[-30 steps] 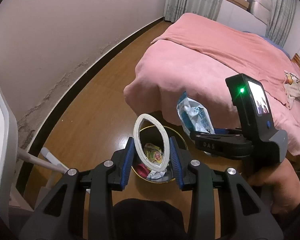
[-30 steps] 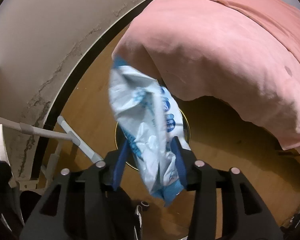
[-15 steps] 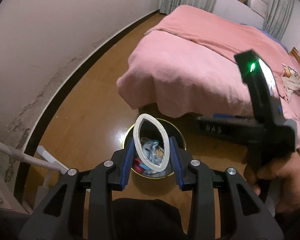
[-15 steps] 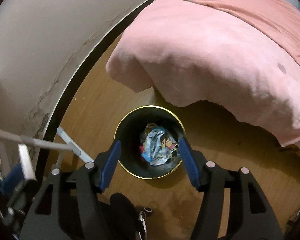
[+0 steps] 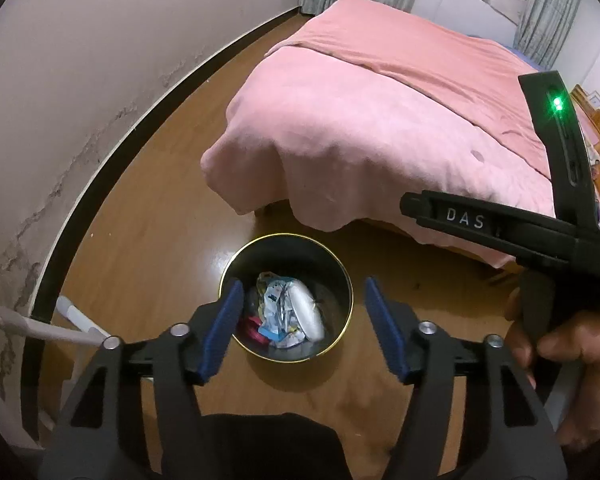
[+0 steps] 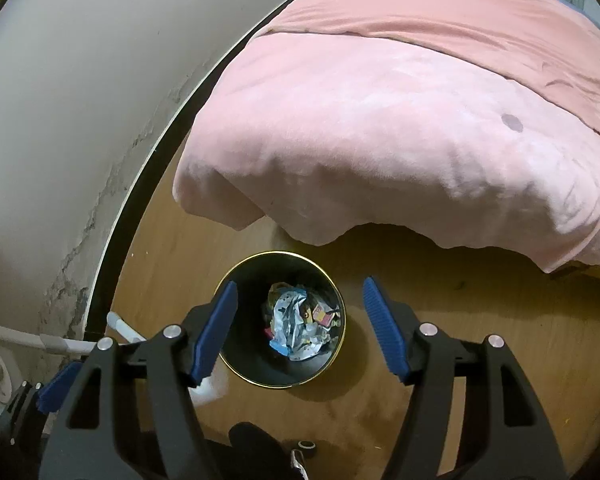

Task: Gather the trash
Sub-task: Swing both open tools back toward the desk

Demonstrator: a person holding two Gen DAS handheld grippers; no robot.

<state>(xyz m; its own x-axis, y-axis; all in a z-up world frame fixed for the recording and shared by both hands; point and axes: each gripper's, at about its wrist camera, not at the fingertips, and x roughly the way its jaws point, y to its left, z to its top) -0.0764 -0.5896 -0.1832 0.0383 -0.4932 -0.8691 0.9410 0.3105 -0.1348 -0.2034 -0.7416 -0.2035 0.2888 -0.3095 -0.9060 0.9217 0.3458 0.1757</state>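
Note:
A black bin with a gold rim [image 5: 286, 235] [image 6: 280, 254] stands on the wooden floor by the bed's corner. A crumpled blue-and-white wrapper [image 5: 274, 308] [image 6: 290, 322] lies inside it among other scraps. My left gripper [image 5: 303, 283] hangs over the bin, its jaws opening with nothing between them. Below them a white ring [image 5: 306, 314] shows as a blur over the bin's mouth. My right gripper [image 6: 300, 284] is also above the bin, jaws opening and empty. A hand [image 5: 556, 340] holds its handle at the right.
A bed under a pink blanket [image 5: 380, 120] [image 6: 380, 120] overhangs just beyond the bin. A pale cracked wall with a black skirting [image 5: 112, 160] runs along the left. White chair legs [image 5: 52, 330] stand at the near left.
The right gripper let go of the blue-and-white wrapper, which now lies in the bin, and drew away. The left gripper's jaws spread and the white ring dropped from between them.

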